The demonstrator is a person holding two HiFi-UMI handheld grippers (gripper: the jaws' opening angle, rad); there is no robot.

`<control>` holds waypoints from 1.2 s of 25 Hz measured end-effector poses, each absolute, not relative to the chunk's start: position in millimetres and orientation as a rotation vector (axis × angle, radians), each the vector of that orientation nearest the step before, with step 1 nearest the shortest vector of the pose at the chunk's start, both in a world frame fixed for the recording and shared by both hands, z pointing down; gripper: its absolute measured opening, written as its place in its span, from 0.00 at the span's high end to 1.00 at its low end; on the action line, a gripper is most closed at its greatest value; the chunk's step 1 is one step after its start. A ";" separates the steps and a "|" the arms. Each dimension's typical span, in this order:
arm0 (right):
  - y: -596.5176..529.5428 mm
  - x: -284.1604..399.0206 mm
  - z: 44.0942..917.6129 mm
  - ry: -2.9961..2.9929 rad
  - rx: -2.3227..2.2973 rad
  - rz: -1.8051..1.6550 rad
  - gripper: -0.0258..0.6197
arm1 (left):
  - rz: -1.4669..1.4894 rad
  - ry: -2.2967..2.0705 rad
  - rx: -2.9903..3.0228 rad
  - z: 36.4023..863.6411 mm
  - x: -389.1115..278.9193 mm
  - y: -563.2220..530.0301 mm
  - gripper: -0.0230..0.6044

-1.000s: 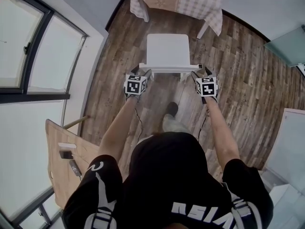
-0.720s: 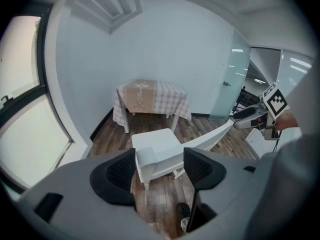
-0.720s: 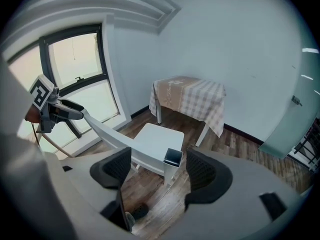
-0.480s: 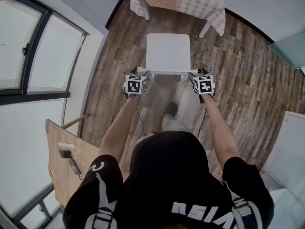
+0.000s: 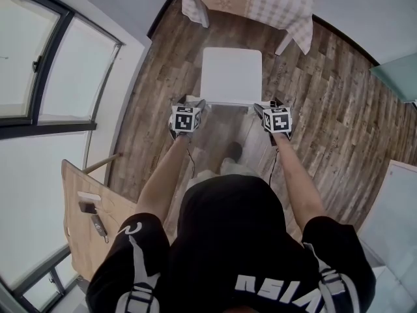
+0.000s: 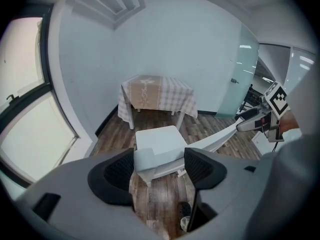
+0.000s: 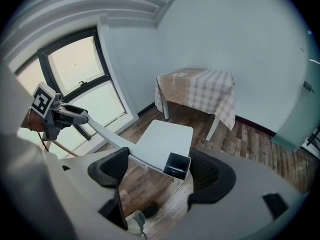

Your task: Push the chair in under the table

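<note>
Standing on the near side of the white chair (image 5: 231,74), the person held one gripper at each end of its top rail (image 5: 225,101). The left gripper (image 5: 194,104) had just been opening its jaws; they stood wide, the rail's left end between the pads but not pinched. The right gripper (image 5: 266,107) had just been opening too, and the rail's hollow right end lay loose between its pads, closer to the right one. The chair sat on the wood floor (image 5: 326,96), just short of the cloth-covered table (image 5: 260,2) at the far side, its seat not yet under it. The rail ran left to right, square to the line toward the table, and neither hand was nearer. The push would likely need to go straight away, evenly at both ends, or the chair might swing.
</note>
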State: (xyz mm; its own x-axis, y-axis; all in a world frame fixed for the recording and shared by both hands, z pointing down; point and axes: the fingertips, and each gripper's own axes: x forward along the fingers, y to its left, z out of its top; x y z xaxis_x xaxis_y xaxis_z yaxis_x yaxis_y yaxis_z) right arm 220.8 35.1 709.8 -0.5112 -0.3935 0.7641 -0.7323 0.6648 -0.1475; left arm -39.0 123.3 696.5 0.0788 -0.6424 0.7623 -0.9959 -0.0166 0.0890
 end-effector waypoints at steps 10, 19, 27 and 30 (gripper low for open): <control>34.6 219.8 711.8 -2.158 0.862 0.621 0.35 | 0.703 -1.643 1.686 698.1 -40.0 123.1 0.46; 35.1 219.6 711.1 -2.145 0.872 0.630 0.35 | 0.709 -1.640 1.677 697.5 -40.3 123.5 0.46; 36.3 217.6 711.3 -2.141 0.887 0.629 0.34 | 0.685 -1.636 1.696 697.9 -42.7 123.7 0.46; 36.6 216.9 711.6 -2.141 0.890 0.632 0.34 | 0.678 -1.631 1.707 697.4 -42.9 123.7 0.46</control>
State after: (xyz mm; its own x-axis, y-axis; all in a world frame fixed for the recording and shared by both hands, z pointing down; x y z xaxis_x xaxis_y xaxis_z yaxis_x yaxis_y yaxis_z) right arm 216.9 36.6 711.6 -0.5009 -0.3967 0.7693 -0.7507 0.6414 -0.1580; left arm -42.9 123.7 697.4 0.0828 -0.6437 0.7608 -0.9934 0.0079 0.1148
